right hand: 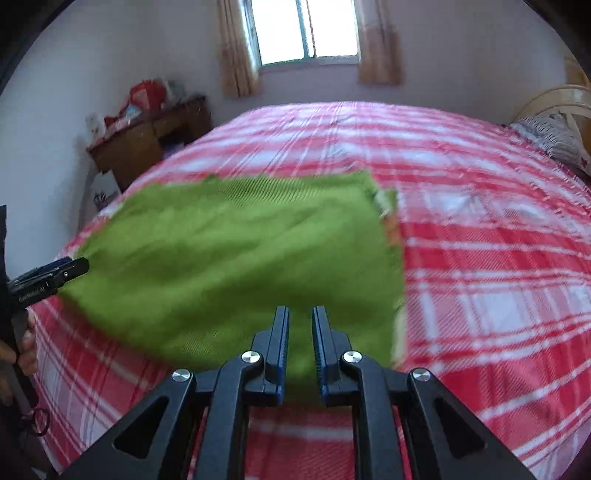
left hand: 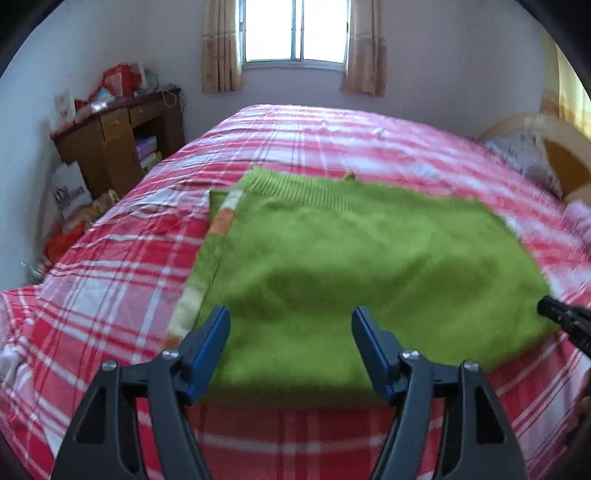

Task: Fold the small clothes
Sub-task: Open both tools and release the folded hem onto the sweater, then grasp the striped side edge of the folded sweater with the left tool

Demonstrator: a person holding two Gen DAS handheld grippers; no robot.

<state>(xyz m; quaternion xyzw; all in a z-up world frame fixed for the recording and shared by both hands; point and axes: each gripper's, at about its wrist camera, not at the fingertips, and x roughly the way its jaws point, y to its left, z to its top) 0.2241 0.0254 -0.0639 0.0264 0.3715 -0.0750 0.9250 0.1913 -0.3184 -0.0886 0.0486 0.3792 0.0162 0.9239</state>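
A green knit sweater point(left hand: 351, 251) lies folded flat on the red plaid bed point(left hand: 110, 277), its ribbed hem at the far end and a white-and-orange striped strip along its left edge. My left gripper point(left hand: 290, 312) hovers open over the sweater's near edge, with nothing between its blue pads. In the right wrist view the sweater point(right hand: 229, 251) fills the middle. My right gripper point(right hand: 301, 310) stands over its near edge with only a narrow gap between the pads and no cloth pinched. Each gripper's tip also shows at the other view's edge: right gripper point(left hand: 554, 312), left gripper point(right hand: 74, 266).
The bed point(right hand: 480, 258) runs back toward a curtained window point(left hand: 295, 29). A cluttered wooden desk point(left hand: 118, 133) and bags on the floor point(left hand: 70, 192) stand at the left. A pillow point(left hand: 524, 155) lies by the headboard at the right. A hand point(right hand: 26, 343) holds the left tool.
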